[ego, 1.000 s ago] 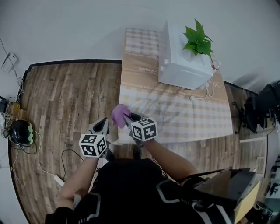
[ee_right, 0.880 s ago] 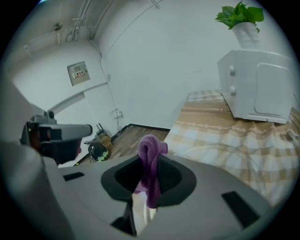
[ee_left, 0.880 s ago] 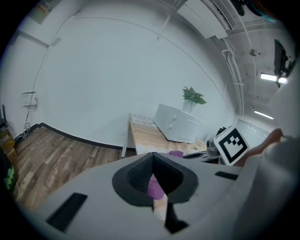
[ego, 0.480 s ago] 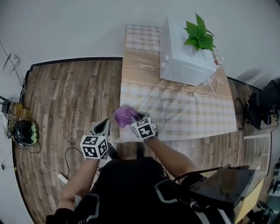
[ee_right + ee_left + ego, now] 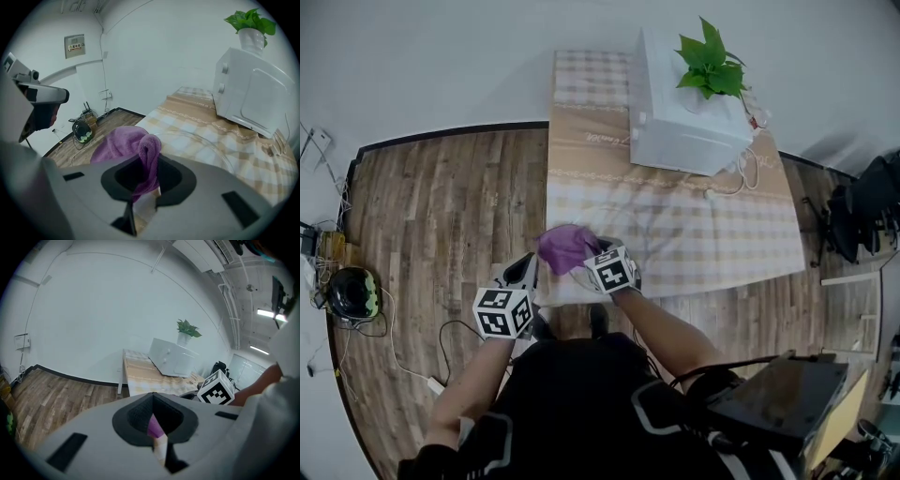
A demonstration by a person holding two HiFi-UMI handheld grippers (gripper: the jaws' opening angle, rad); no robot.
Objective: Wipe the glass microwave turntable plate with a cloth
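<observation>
Two grippers sit close together at the near left corner of the checked-covered table (image 5: 694, 234). Pinches a fold of the purple cloth (image 5: 124, 140) in the right gripper (image 5: 146, 185), jaws pressed together on it, with the rest bunched in a soft mound just ahead of them. Covers with that mound the left part of the glass turntable plate (image 5: 201, 147), lying flat on the table near its front edge, clear rim curving out to the right of the cloth. Cannot tell whether cloth and glass actually touch. Shows the left gripper (image 5: 157, 439) with jaws drawn in to a thin slit, a sliver of purple and a pale strip visible through it. Cannot tell whether the plate's rim sits in that slit. Hangs just beside the cloth, on its left, at the table's corner and next to the wooden floor (image 5: 441, 206). Farther back on the table: white microwave (image 5: 680, 127), door shut, potted plant (image 5: 710, 64) on top, well apart from the plate.
</observation>
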